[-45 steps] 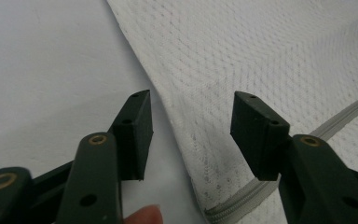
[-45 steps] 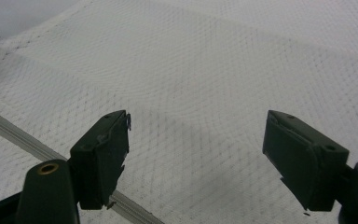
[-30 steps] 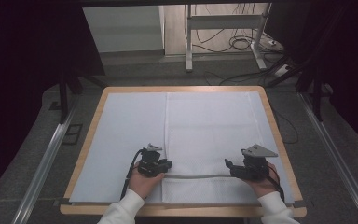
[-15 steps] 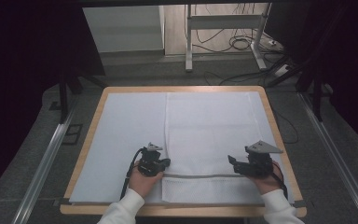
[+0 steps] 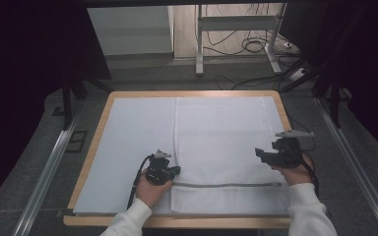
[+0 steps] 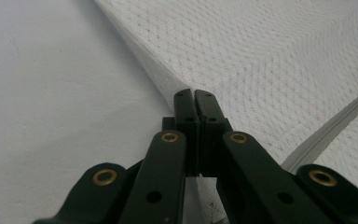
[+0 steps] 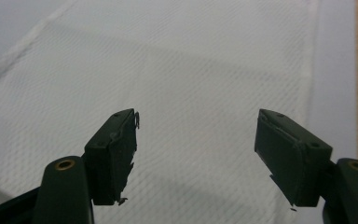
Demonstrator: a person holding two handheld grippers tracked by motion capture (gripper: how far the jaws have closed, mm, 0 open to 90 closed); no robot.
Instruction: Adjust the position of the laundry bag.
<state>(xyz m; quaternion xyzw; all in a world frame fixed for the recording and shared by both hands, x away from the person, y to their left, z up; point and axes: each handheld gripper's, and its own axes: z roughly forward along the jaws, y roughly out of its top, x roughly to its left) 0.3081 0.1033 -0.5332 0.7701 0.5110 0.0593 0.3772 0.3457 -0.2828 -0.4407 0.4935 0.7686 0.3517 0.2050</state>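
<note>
- Centrally in the high view, a white mesh laundry bag (image 5: 226, 152) lies flat on the pale table cover (image 5: 133, 142), its grey zipper (image 5: 226, 185) running across the lower part.
- Left gripper (image 5: 173, 171), lower centre-left, has its jaws pinched together on the bag's left edge, by the zipper's end.
- Right gripper (image 5: 259, 154), lower right, hovers above the mesh; its wide-apart jaws, empty, have just been closing slightly.
</note>
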